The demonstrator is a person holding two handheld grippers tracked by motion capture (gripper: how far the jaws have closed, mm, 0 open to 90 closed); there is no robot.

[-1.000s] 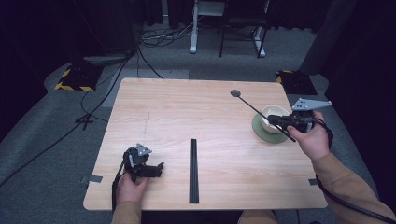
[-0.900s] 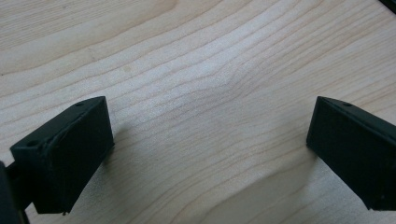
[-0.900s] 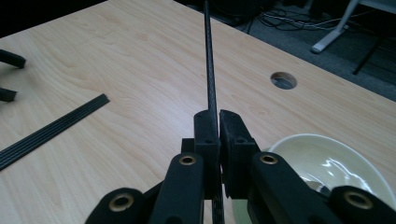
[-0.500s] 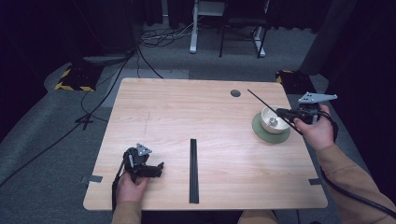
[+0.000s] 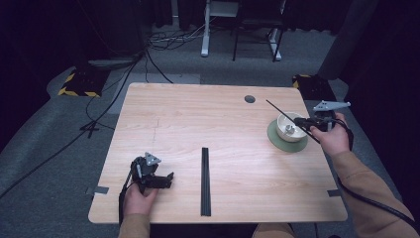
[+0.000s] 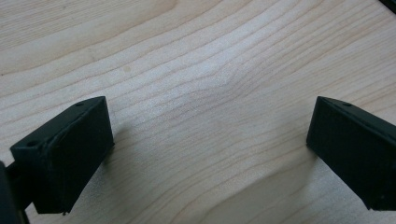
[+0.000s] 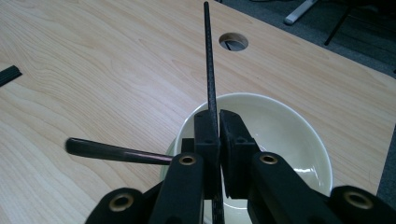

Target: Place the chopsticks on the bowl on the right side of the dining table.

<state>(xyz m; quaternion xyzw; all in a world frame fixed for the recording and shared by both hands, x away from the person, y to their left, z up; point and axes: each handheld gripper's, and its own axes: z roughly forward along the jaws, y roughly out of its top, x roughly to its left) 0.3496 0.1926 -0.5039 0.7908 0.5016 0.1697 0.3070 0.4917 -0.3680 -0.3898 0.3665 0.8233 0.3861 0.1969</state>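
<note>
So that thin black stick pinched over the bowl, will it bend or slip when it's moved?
Probably stiff: the black stick juts straight out of the right gripper with no visible sag. It might pivot or slide, since it is thin, looks smooth, and the jaws clamp it at a single spot. It looks light; a knock against the white bowl seems the bigger risk.
</note>
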